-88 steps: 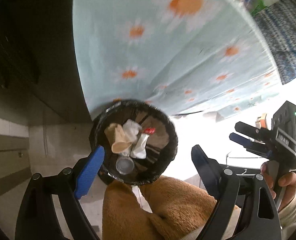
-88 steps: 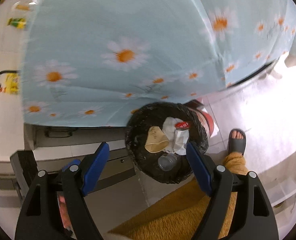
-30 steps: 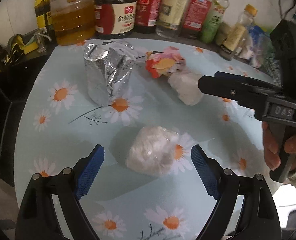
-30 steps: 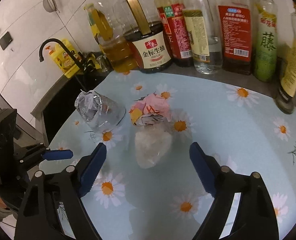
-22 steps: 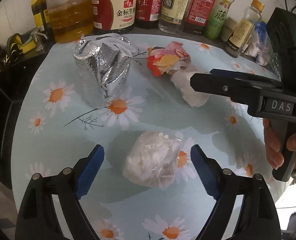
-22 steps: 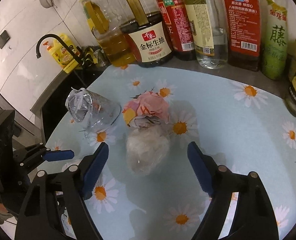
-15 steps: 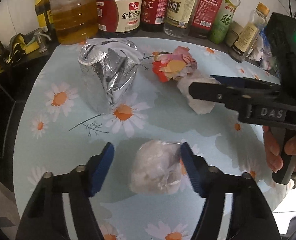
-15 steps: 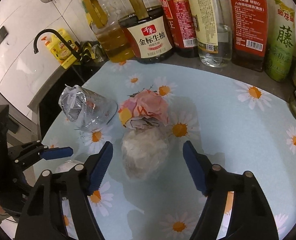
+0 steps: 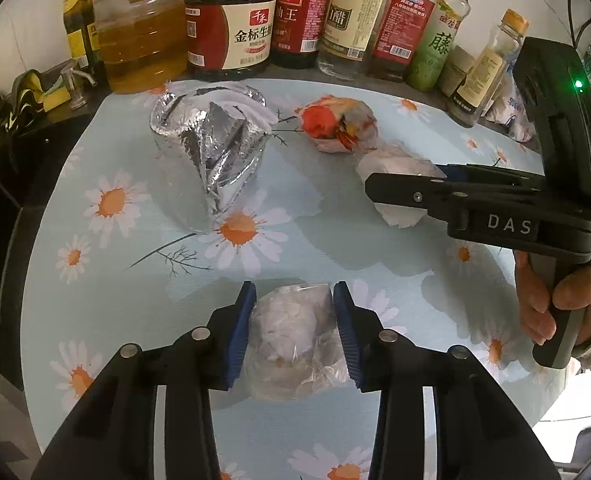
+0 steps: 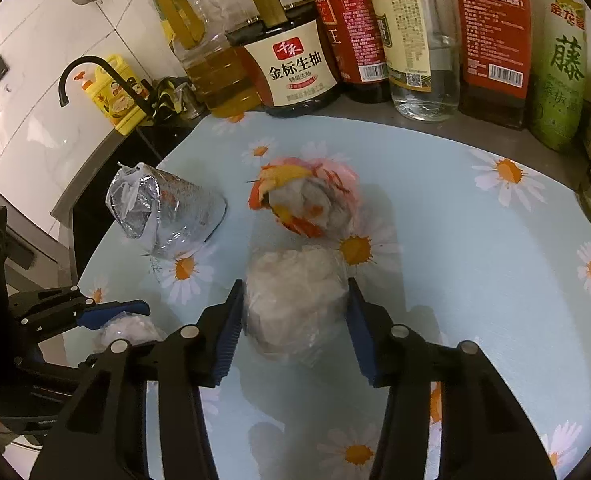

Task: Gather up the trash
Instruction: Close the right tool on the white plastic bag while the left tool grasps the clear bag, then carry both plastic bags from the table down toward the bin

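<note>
My left gripper (image 9: 292, 320) is shut on a crumpled clear plastic wad (image 9: 291, 340) lying on the daisy tablecloth (image 9: 135, 248) near its front edge. My right gripper (image 10: 293, 320) has closed onto a second clear plastic wad (image 10: 295, 304) farther back; it shows in the left wrist view (image 9: 399, 184) too. A red and yellow wrapper ball (image 10: 307, 200) lies just behind that wad. A crushed silver foil bag (image 9: 211, 156) lies on its side at the left.
A row of oil, soy sauce and vinegar bottles (image 9: 231, 28) lines the back of the table. A black tap (image 10: 95, 80) and a yellow soap bottle (image 10: 115, 96) stand by the sink at the left.
Both grippers came up from over the bin to the table, moved in on the two plastic wads and closed their jaws onto them in the last half second.
</note>
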